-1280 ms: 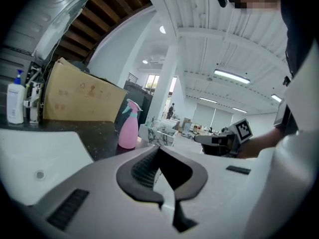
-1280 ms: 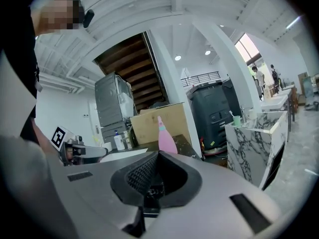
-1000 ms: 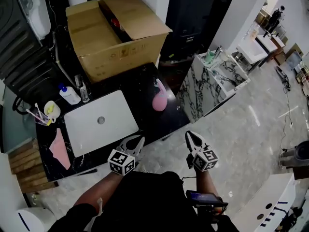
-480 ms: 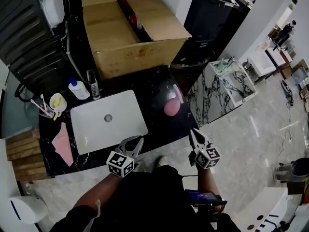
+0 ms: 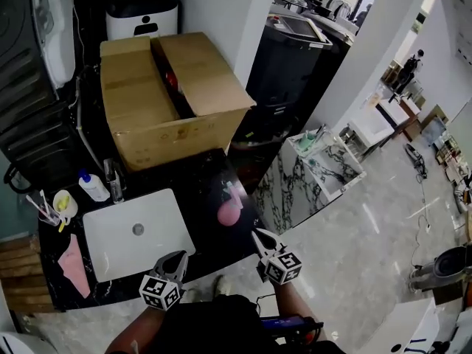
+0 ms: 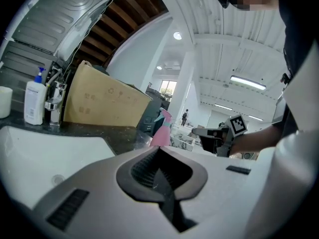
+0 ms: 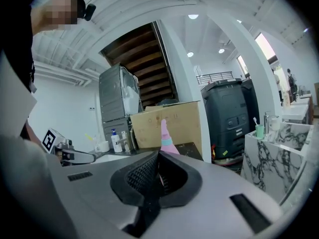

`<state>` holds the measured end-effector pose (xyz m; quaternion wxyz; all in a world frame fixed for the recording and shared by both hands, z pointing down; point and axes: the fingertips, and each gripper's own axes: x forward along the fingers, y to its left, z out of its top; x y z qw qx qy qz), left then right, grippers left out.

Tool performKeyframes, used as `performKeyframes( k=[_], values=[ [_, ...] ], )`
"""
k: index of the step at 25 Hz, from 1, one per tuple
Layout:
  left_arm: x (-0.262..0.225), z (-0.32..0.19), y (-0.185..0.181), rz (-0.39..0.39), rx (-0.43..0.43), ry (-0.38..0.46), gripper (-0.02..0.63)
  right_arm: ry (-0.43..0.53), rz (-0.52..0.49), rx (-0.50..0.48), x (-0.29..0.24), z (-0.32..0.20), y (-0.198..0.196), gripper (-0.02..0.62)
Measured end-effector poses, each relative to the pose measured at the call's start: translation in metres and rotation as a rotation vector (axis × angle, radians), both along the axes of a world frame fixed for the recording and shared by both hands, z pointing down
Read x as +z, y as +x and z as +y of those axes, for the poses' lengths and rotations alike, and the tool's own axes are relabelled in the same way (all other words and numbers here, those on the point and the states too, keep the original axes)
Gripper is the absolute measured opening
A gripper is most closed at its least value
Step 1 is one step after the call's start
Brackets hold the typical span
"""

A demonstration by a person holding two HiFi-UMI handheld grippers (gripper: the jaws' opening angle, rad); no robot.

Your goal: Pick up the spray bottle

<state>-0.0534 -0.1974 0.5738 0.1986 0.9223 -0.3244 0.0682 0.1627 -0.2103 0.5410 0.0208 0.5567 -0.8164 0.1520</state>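
The pink spray bottle (image 5: 227, 206) stands upright on the black counter (image 5: 203, 179), right of the white sink (image 5: 136, 231). My right gripper (image 5: 259, 236) is shut and empty, just off the counter's front corner, short of the bottle. My left gripper (image 5: 177, 260) is also shut and empty, at the counter's front edge before the sink. In the right gripper view the bottle (image 7: 166, 133) rises straight beyond the closed right gripper (image 7: 158, 156). The left gripper view has the bottle (image 6: 162, 128) ahead of the left gripper (image 6: 159, 151), slightly to the right.
A large open cardboard box (image 5: 169, 98) fills the back of the counter. A soap bottle (image 5: 92, 186), a faucet (image 5: 114, 179) and a toothbrush cup (image 5: 63, 205) stand left of the sink, with a pink cloth (image 5: 74, 253) below. A marble vanity (image 5: 321, 161) stands to the right.
Both grippers have shifted along the counter's front, and the right one now sits closer to the spray bottle. Both stay shut. The bottle has not moved on the counter.
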Motion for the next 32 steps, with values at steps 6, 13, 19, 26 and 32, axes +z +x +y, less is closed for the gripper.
performKeyframes(
  k=[6, 13, 19, 26, 32],
  values=[
    [-0.005, -0.008, 0.026, 0.010, 0.000, 0.009, 0.008, 0.126, -0.056, -0.075, -0.032, -0.014, 0.013, 0.026],
    [-0.004, -0.006, 0.027, -0.003, -0.042, 0.011, 0.008, 0.184, -0.044, -0.091, -0.055, -0.041, 0.019, 0.135],
    [-0.002, -0.011, 0.015, -0.009, -0.096, -0.001, 0.008, 0.168, -0.018, -0.108, -0.055, -0.067, 0.010, 0.227],
    [-0.001, -0.011, 0.001, -0.004, -0.145, -0.007, 0.008, 0.109, 0.012, -0.169, -0.044, -0.087, -0.017, 0.255],
    [-0.003, -0.011, -0.013, -0.001, -0.194, -0.008, 0.008, 0.000, 0.072, -0.149, -0.016, -0.107, -0.028, 0.265]
  ],
)
